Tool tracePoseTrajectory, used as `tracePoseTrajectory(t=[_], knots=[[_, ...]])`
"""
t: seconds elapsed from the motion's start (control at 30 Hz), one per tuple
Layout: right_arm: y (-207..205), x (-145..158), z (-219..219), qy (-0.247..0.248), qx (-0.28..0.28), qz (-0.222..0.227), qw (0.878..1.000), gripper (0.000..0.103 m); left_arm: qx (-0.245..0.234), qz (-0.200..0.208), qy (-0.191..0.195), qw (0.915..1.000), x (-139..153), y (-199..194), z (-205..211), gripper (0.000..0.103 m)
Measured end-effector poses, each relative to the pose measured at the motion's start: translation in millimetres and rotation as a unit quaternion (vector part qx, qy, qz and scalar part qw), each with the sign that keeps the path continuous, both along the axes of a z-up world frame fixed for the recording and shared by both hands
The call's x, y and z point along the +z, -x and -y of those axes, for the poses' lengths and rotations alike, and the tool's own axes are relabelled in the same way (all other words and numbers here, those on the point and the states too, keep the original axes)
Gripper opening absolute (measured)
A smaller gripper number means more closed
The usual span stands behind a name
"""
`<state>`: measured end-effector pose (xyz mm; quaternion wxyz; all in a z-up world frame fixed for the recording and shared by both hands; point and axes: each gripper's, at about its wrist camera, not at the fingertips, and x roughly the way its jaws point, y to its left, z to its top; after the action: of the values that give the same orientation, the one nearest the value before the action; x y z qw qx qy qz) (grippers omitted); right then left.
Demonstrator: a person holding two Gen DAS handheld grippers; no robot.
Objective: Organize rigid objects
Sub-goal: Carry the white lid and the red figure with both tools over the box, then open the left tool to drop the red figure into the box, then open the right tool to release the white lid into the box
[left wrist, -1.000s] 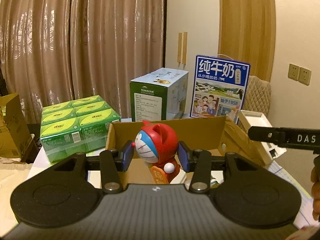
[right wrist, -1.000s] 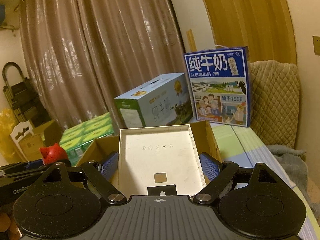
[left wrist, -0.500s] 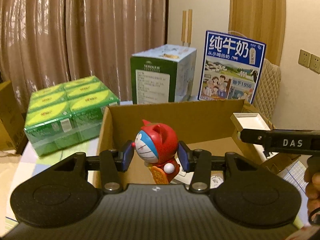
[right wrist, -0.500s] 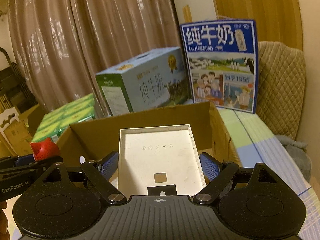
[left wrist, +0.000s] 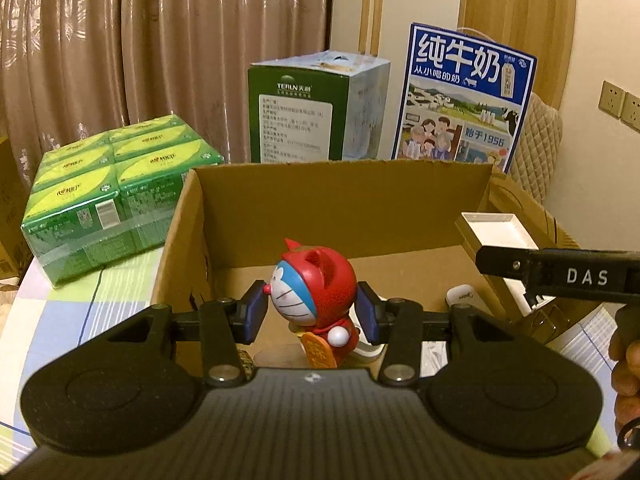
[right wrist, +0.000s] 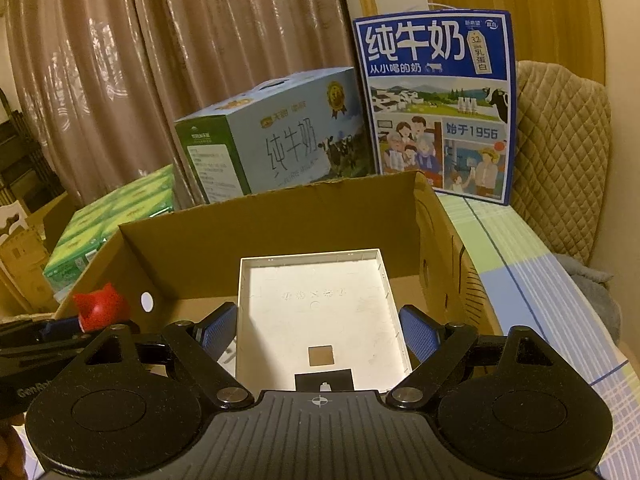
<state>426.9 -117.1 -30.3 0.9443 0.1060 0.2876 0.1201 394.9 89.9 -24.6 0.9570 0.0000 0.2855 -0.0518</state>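
Left fingers [left wrist: 256, 312] pinch the red-hooded toy [left wrist: 316, 296] and right fingers [right wrist: 218, 328] clamp the white tray [right wrist: 316, 308] over the cardboard box [left wrist: 340, 196], so dropping both together could topple the toy.

Dim, warm indoor light; sharp focus; fisheye bending at edges.

A home room is being shown: long brown pleated curtains [left wrist: 160, 40], printed cardboard milk cartons [right wrist: 436, 100] at the far side, a quilted beige cushion [right wrist: 560, 152] at right.
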Motion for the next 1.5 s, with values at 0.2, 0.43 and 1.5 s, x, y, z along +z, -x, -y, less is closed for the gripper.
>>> tracePoseTrajectory(t=[0.2, 0.43, 1.5], knots=[[0, 0, -3, 0.006, 0.001, 0.002, 1.000, 0.084, -0.001, -0.005, 0.000, 1.0000, -3, -2, 1, 0.042], [0, -1, -5, 0.007, 0.004, 0.002, 1.000, 0.084, 0.000, -0.005, 0.010, 0.9999, -2, -2, -1, 0.042], [1, 1, -7, 0.003, 0.005, 0.009, 1.000, 0.084, 0.007, 0.012, 0.010, 0.9999, 7, 2, -3, 0.051]])
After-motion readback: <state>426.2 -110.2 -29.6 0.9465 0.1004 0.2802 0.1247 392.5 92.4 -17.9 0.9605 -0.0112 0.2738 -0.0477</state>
